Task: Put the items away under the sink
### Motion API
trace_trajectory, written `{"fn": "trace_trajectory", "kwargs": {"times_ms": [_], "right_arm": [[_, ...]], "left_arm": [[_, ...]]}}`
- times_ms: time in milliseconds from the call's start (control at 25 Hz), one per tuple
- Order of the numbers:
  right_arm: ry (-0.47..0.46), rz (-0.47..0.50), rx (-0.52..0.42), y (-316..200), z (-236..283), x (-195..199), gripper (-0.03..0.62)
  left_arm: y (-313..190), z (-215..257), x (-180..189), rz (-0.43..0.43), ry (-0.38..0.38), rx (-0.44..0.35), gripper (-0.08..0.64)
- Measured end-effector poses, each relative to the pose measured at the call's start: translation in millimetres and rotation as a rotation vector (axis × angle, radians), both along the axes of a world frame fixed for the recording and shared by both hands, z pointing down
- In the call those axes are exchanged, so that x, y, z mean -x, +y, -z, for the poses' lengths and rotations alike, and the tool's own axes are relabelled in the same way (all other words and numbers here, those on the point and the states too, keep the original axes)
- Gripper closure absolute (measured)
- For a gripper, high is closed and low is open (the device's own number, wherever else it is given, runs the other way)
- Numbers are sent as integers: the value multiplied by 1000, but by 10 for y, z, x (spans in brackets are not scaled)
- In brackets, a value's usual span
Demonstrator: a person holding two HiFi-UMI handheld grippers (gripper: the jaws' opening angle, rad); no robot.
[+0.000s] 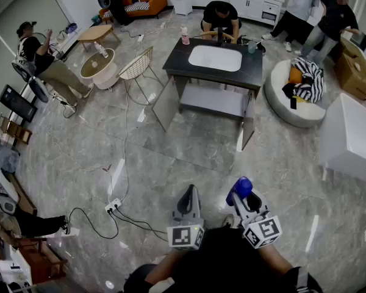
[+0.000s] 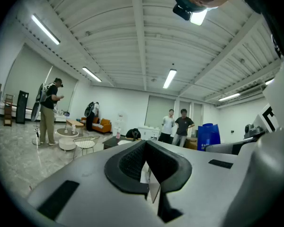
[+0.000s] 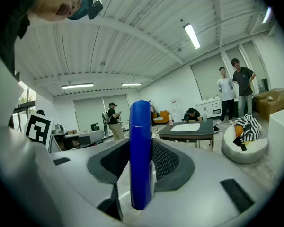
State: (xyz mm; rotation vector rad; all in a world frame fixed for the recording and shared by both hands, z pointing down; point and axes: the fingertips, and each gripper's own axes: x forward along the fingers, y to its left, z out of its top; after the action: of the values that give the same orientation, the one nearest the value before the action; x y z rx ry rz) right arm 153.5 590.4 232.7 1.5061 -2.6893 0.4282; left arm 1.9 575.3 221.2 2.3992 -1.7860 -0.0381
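The sink cabinet [image 1: 254, 72] stands across the room, dark-topped with a white basin, both doors [image 1: 164, 104] swung open on a grey shelf. It also shows small in the right gripper view as the sink cabinet [image 3: 204, 131]. My right gripper [image 1: 238, 198] [image 3: 141, 148] is shut on a tall blue bottle [image 1: 240, 188] [image 3: 140, 155] that stands upright between its pads. My left gripper [image 1: 189, 194] [image 2: 145, 146] is beside it, jaws together with nothing between them. Both are held low, well short of the cabinet.
A pink bottle [image 1: 185, 36] and a cup [image 1: 251, 46] sit on the countertop; a person [image 1: 220, 16] crouches behind it. A wire chair [image 1: 137, 69] stands left, a round cushion with striped cloth [image 1: 297, 90] and a white cabinet [image 1: 351, 136] right. Cables and a power strip [image 1: 113, 206] lie on the floor.
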Motion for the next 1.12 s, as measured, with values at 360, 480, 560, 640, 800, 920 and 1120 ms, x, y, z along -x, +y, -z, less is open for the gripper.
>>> {"fn": "trace_trajectory", "kwargs": {"times_ms": [360,480,560,640,800,920,1120], "right_arm": [[-8,-8,0,-39,20,100,448],[-17,-15,-1,-67,45,156,448],[-17,-18,-1,-85,50,212,448],[-18,-21,-3,-115,48,280,448],[-16,-31,-7,-206,14,469,448],[-12,-42,-12,-309,8,631,448],[-6,-58,-25,-497,92,838,448]], "left_arm": [[-35,-23,94,-4,14,8,543],[-64,-14,168,-8,18,8,545],[-81,-15,233,-11,21,10,545],[-111,-20,308,-15,20,10,545],[-221,-40,505,-28,16,3,545],[-332,-55,656,-42,18,2,543],[-575,14,791,-63,42,-15,545]]}}
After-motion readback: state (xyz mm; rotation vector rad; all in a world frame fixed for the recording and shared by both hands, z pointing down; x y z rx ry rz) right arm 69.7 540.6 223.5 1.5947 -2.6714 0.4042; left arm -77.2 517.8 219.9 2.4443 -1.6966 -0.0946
